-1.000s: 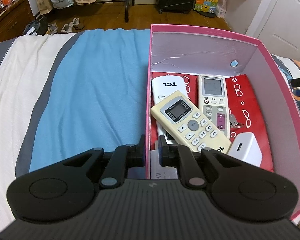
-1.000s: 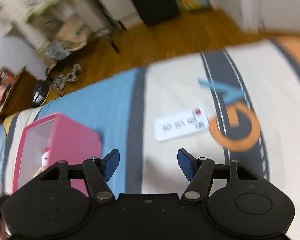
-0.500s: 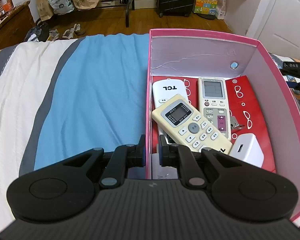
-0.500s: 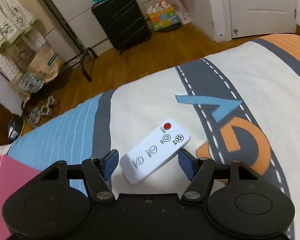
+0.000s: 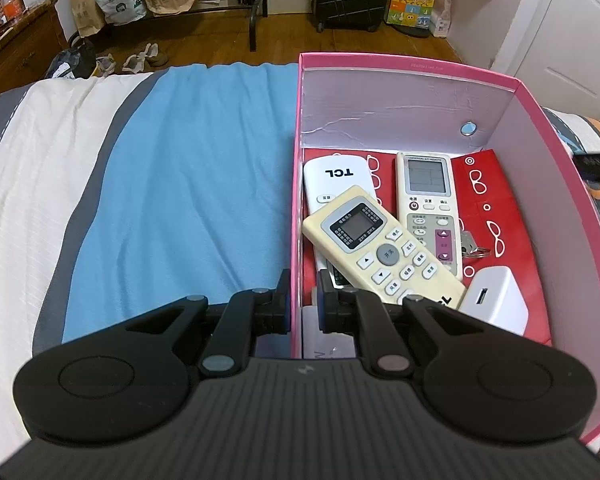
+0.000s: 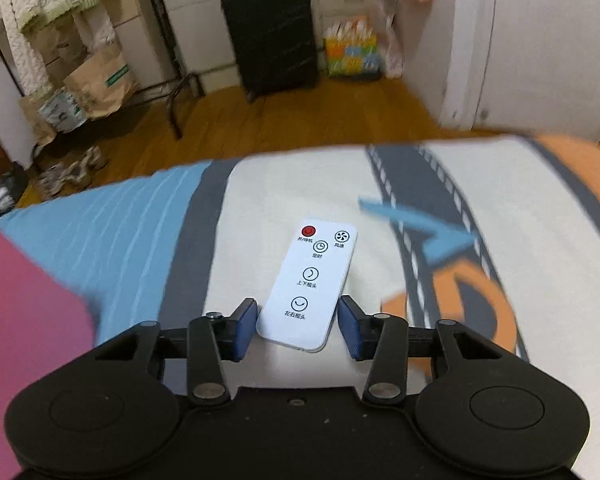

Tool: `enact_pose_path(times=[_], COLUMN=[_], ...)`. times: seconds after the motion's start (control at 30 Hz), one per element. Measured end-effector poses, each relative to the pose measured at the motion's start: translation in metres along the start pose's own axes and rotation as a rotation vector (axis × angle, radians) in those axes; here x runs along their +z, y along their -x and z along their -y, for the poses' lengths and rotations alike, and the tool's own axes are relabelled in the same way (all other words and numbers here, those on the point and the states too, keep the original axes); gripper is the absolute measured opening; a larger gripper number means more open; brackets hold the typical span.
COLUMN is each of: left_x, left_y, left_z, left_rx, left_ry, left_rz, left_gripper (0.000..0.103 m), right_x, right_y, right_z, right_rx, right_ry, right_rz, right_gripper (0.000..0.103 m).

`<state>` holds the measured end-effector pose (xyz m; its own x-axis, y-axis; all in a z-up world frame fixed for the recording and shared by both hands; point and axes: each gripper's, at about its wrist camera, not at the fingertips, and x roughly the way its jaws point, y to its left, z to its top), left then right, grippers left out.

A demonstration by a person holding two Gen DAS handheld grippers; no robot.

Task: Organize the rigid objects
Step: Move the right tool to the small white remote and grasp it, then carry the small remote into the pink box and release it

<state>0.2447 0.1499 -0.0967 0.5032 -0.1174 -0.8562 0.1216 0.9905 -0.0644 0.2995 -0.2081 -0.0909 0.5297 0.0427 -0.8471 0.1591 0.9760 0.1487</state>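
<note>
Left wrist view: the left gripper [image 5: 302,306] is clamped on the near left wall of the pink box [image 5: 420,70], steadying it on the bed [image 5: 180,184]; 3 remotes already lie inside.

Right wrist view: the right gripper [image 6: 297,324] has just been closing, its pads flanking the near end of the white fan remote [image 6: 308,284] without pressing yet. Best to squeeze squarely across the remote's long edges, then lift level before carrying it toward the box.

Just ahead of the matt black plastic right gripper [image 6: 298,322], a slim white smooth glossy plastic remote [image 6: 308,286] lies on woven printed cotton bedding [image 6: 520,216], while the left gripper [image 5: 302,300] pinches the matt pink cardboard box [image 5: 412,68] wall.
</note>
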Motion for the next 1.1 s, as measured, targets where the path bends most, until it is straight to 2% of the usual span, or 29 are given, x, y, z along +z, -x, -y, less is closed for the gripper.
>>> enact_pose_path(times=[0.1,0.17,0.2,0.23,0.3,0.37,0.43,0.53,0.7,0.87,0.9,0.93,1.1], left_x=[0.000,-0.001,-0.001,-0.001,-0.001,-0.001,-0.001,-0.001,-0.002,-0.002,-0.002,-0.002,-0.003], left_y=[-0.001,-0.001,-0.001,-0.001,-0.001,0.000,0.000,-0.002,-0.003,0.001,0.002,0.002,0.004], left_z=[0.000,0.000,0.000,0.000,0.000,0.000,-0.001,-0.004,-0.003,-0.004,-0.004,-0.004,-0.004], left_rx=[0.001,0.001,0.001,0.001,0.002,0.002,-0.003,-0.008,-0.005,-0.001,0.000,0.001,0.007], left_ry=[-0.001,-0.001,-0.001,0.000,-0.001,0.001,0.012,0.028,0.025,0.028,0.030,0.033,0.033], left_rz=[0.002,0.002,0.002,0.002,0.002,0.003,0.006,-0.004,-0.013,0.003,0.004,0.005,0.008], left_gripper=[0.009,0.009,0.009,0.009,0.009,0.009,0.009,0.009,0.009,0.008,0.007,0.007,0.007], right_x=[-0.007,-0.013,-0.016,-0.017,-0.017,-0.019,-0.020,-0.019,-0.024,-0.023,-0.024,-0.025,-0.038], right_y=[0.010,0.014,0.016,0.015,0.011,0.002,-0.002,0.005,0.029,0.068,0.078,0.087,0.112], right_z=[-0.001,-0.003,-0.004,-0.004,-0.007,-0.014,-0.021,-0.024,-0.027,-0.037,-0.040,-0.043,-0.059], right_rx=[0.036,0.053,0.049,0.046,0.047,-0.003,-0.047,-0.073,-0.072,0.005,0.033,0.066,0.133], right_ry=[0.052,0.082,0.078,0.073,0.087,0.147,0.207,0.207,0.211,0.207,0.211,0.216,0.239], right_rz=[-0.093,-0.123,-0.116,-0.110,-0.076,-0.022,0.029,0.065,0.116,0.208,0.229,0.245,0.292], right_gripper=[0.050,0.051,0.055,0.067,0.071,0.070,0.062,0.048,0.047,0.043,0.023,0.010,0.008])
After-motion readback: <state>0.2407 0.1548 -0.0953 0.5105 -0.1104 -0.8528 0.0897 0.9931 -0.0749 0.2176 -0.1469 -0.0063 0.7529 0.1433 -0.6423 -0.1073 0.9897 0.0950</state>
